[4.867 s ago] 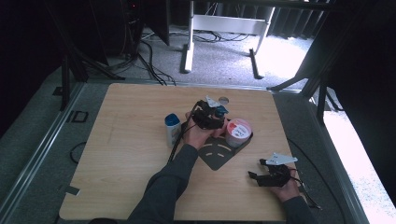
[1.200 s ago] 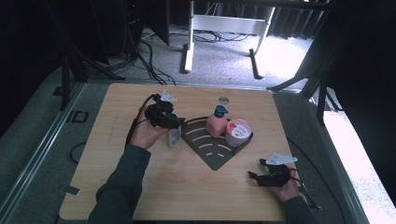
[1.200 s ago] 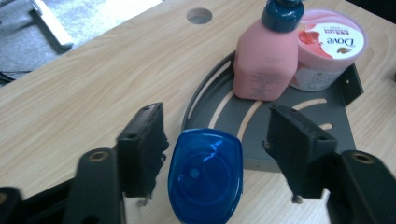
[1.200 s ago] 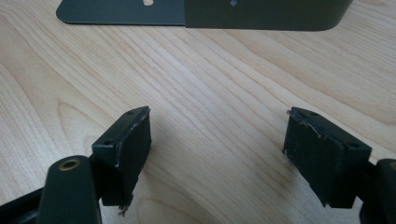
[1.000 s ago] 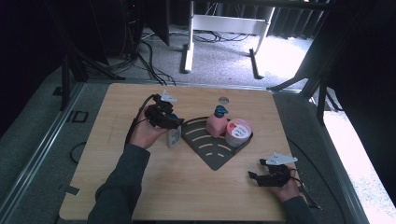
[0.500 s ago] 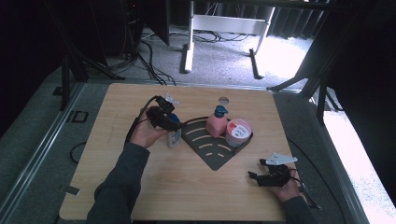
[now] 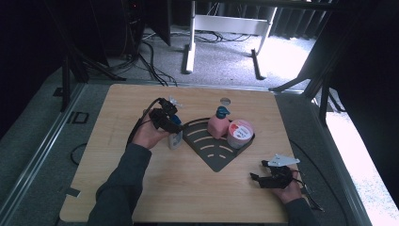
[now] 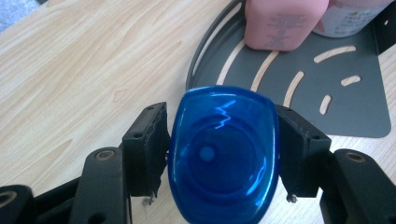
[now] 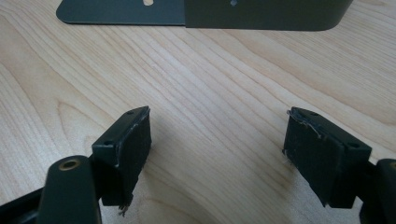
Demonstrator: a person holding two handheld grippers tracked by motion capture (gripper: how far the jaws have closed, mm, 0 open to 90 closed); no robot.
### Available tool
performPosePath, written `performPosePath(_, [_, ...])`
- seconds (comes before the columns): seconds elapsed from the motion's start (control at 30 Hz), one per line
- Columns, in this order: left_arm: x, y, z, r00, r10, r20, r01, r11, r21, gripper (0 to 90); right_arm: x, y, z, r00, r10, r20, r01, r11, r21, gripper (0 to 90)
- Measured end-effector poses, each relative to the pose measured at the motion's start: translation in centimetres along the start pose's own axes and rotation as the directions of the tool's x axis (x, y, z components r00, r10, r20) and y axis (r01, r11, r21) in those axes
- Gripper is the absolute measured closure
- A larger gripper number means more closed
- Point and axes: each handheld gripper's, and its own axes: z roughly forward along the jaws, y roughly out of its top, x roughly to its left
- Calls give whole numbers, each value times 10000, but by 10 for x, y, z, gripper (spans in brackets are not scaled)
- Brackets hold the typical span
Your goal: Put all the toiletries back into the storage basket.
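The right gripper [image 7: 258, 177] rests near the table's [image 7: 117, 117] front edge, jaws spread on nothing. Farther off, the left gripper [image 8: 223, 154] has just been closing; its pads touch both sides of the bottle's blue cap [image 8: 224, 151]. The bottle [image 7: 175, 139] stands just left of the rack [image 7: 214, 153], which holds a pink bottle [image 7: 218, 125] and a tub [image 7: 239, 133].

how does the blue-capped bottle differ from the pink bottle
The blue-capped bottle stands on the bare table just left of the dark rack; the pink bottle stands on the rack. The blue-capped bottle sits between the left tool's pads, while nothing grips the pink bottle. Its cap is flat and glossy blue; the pink bottle carries a teal pump top. Both stand upright.
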Motion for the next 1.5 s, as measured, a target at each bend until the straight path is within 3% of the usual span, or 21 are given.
performPosePath(0.7, [-4, 0, 20, 9991, 402, -144, -383, 9932, 1098, 456, 0, 0, 0, 10000, -2, 2, 2, 10000, -1, 229])
performPosePath(1.23, [0, -3, 30, 9991, 335, 278, -377, 9848, 1698, 504, 0, 0, 0, 10000, -2, 0, 2, 10000, 0, 229])
performPosePath(1.5, [1, -3, 31, 9989, 327, 329, -380, 9836, 1762, 509, 0, 0, 0, 10000, -3, 2, 3, 10000, -1, 229])
